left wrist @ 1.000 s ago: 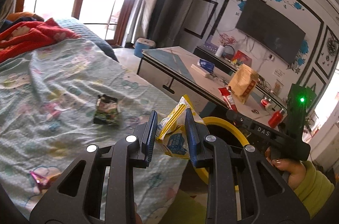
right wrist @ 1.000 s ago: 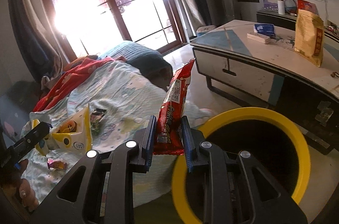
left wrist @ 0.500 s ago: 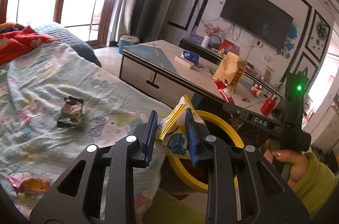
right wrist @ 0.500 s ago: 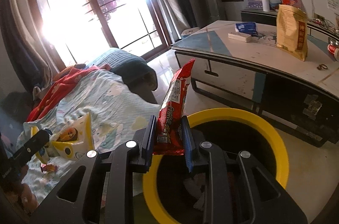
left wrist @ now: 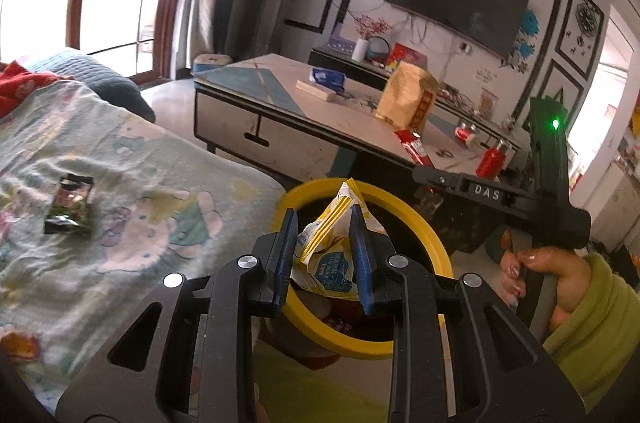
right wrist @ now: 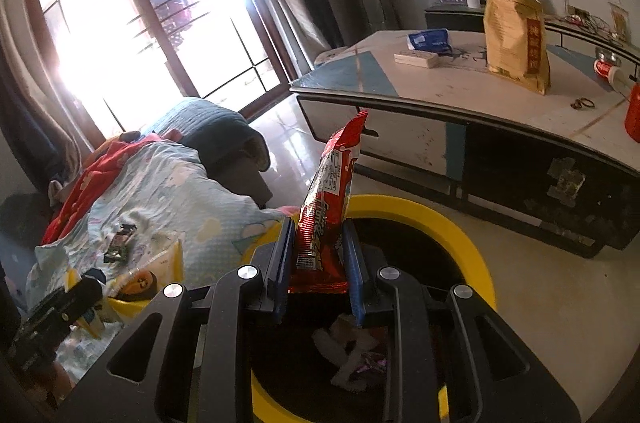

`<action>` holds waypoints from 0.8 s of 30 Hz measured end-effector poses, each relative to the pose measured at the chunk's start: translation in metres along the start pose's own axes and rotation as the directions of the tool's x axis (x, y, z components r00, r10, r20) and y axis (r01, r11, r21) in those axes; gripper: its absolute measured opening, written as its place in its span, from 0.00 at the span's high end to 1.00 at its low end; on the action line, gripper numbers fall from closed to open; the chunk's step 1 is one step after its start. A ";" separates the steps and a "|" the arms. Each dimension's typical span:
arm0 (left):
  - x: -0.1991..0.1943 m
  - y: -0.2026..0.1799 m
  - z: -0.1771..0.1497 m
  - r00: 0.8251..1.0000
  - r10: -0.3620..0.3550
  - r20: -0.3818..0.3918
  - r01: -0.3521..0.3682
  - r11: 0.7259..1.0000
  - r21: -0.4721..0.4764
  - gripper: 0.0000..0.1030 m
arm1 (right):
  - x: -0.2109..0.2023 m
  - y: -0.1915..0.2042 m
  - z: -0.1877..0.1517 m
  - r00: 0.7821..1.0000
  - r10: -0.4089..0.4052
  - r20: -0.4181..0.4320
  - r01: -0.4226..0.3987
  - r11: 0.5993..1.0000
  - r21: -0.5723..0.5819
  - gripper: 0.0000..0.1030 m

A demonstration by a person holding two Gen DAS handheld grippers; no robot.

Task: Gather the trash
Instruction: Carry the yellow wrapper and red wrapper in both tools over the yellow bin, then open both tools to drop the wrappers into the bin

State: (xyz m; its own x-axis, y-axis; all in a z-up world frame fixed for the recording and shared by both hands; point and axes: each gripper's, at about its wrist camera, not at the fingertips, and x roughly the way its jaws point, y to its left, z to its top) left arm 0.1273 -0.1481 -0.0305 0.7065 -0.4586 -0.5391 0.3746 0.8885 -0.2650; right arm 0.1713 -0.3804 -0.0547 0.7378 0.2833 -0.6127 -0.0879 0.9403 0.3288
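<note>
The red wrapper (right wrist: 326,207) stands upright between the blue pads of the right gripper (right wrist: 318,255), pinched near its lower end so the long upper part sticks up free. It hangs directly over the dark mouth of the bin (right wrist: 452,223), where crumpled scraps already lie at the bottom; held this way, it should drop straight in once the pads part.

The yellow bag (left wrist: 332,239) is clamped the same way in the left gripper (left wrist: 322,251), its crimped top poking up between the pads and its printed body bulging below them. It sits over the near edge of the bin (left wrist: 316,327), so it looks almost placed for release, though perhaps a little short of the centre.

Both sets of jaws are narrow, closed firmly on their wrappers, with no gap visible between pad and foil.

More litter remains on the bedspread (left wrist: 132,191): a dark wrapper (left wrist: 70,199) lies flat well to the left of the bin, and a small bright one (left wrist: 18,343) sits at the frame's lower left. The person's right hand (left wrist: 548,275), in a green sleeve, grips the other tool's handle.
</note>
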 end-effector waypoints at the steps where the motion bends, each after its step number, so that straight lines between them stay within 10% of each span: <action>1: 0.004 -0.003 -0.002 1.000 -0.005 -0.008 0.005 1.000 0.008 0.81 | 0.000 -0.004 -0.001 1.000 -0.002 -0.004 0.002 1.000 0.004 0.78; 24: 0.067 -0.043 -0.037 0.983 -0.057 -0.172 0.077 0.991 0.112 0.78 | 0.021 -0.032 -0.015 0.995 0.013 -0.099 -0.008 0.998 0.055 0.72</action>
State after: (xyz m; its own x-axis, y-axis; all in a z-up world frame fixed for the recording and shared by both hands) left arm 0.1370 -0.2164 -0.0848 0.5699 -0.4993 -0.6526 0.4927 0.8432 -0.2149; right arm 0.1798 -0.4018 -0.0884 0.6668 0.3127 -0.6765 -0.0567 0.9264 0.3723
